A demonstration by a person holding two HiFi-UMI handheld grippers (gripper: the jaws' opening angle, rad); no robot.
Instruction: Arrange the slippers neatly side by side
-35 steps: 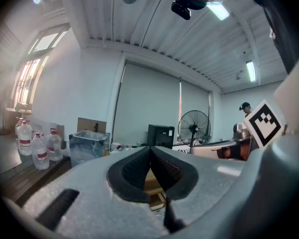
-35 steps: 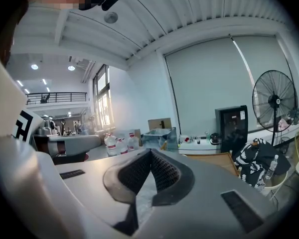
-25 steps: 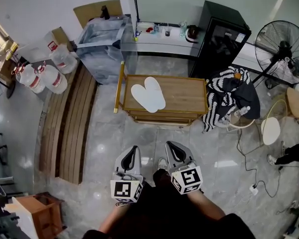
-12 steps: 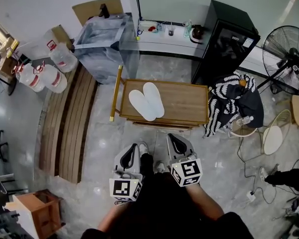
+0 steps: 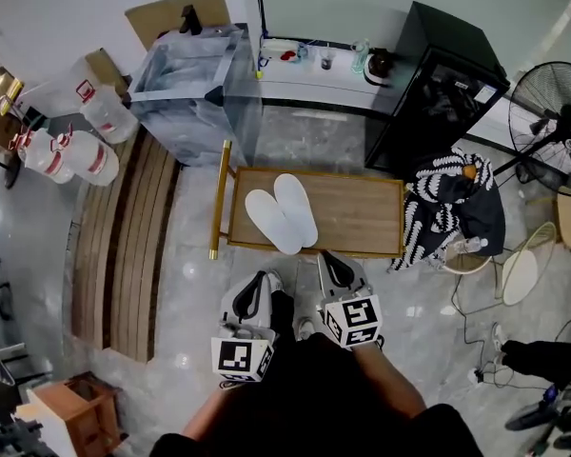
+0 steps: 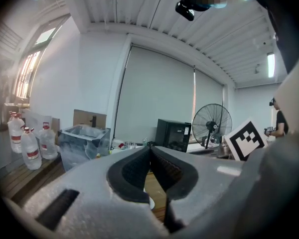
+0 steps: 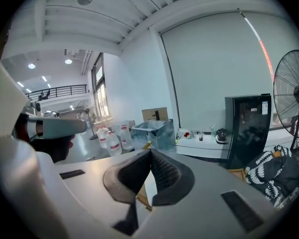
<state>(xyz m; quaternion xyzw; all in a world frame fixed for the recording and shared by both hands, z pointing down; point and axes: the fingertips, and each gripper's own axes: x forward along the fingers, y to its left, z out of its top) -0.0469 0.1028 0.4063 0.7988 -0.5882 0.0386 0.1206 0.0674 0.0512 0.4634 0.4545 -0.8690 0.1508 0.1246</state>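
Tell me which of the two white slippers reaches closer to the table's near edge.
The left slipper: its end nearly meets that edge of the table; the right slipper stops farther back.

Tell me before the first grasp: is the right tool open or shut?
Shut. In the right gripper view the right tool has its dark ribbed pads meeting at the tips, with nothing held between them.

Low wooden table (image 5: 362, 212) on a grey marble floor (image 5: 200, 303). Behind it is a white ledge (image 5: 305, 82) with small items, and a black cabinet (image 5: 443, 93) to the right. Clear plastic bin (image 5: 192, 93) at left. Water jugs (image 5: 71, 155) stand beside long wooden planks (image 5: 124, 246). Striped cloth (image 5: 447, 208) heaped just right of the table, standing fan (image 5: 561, 127) beyond. Cables (image 5: 471, 317) trail across the floor.
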